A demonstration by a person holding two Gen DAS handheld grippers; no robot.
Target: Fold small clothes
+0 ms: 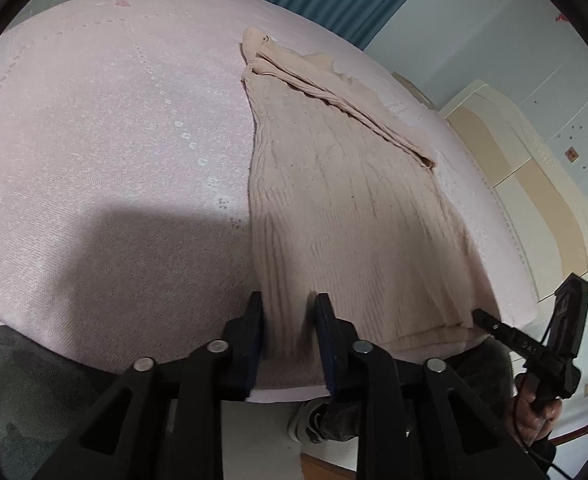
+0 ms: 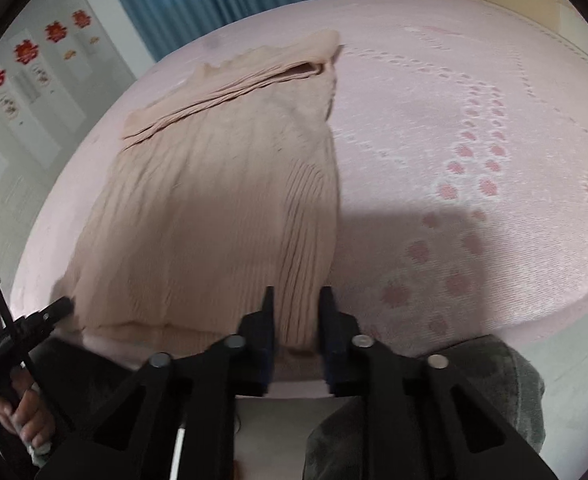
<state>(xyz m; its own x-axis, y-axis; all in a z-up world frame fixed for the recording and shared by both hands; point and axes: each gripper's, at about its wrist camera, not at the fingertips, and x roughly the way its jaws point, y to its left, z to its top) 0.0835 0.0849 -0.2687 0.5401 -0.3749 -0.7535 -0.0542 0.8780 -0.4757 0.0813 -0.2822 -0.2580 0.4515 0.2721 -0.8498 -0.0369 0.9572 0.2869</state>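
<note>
Left wrist view has the left claw [image 1: 288, 312] at the bottom centre of the frame, its two dark fingers standing apart with the near hem corner of a beige ribbed sweater [image 1: 345, 208] lying between them. Nothing is pinched as far as I can see; the fingers straddle the cloth with a clear gap. The sweater runs from the bottom centre up toward the upper middle of the frame, lying flat on a pink bed [image 1: 106, 128], with one sleeve already folded diagonally across its back.

At the lower right of that frame the right claw [image 1: 478, 315] pokes in, its tip right at the hem's other corner. From the right wrist view, the right claw [image 2: 297, 304] sits bottom centre, likewise spread, the hem edge of the sweater [image 2: 214, 208] between its fingers; the left claw [image 2: 64, 305] shows at the lower left, close to the opposite corner, though I cannot tell from there how its fingers stand.

Both tools at the two hem corners looks like the set-up for lifting the bottom edge and carrying it up toward the collar, a fold in half. Each would need to close on the cloth first. The knit looks soft and thick, likely to sag in the middle once lifted.
</note>
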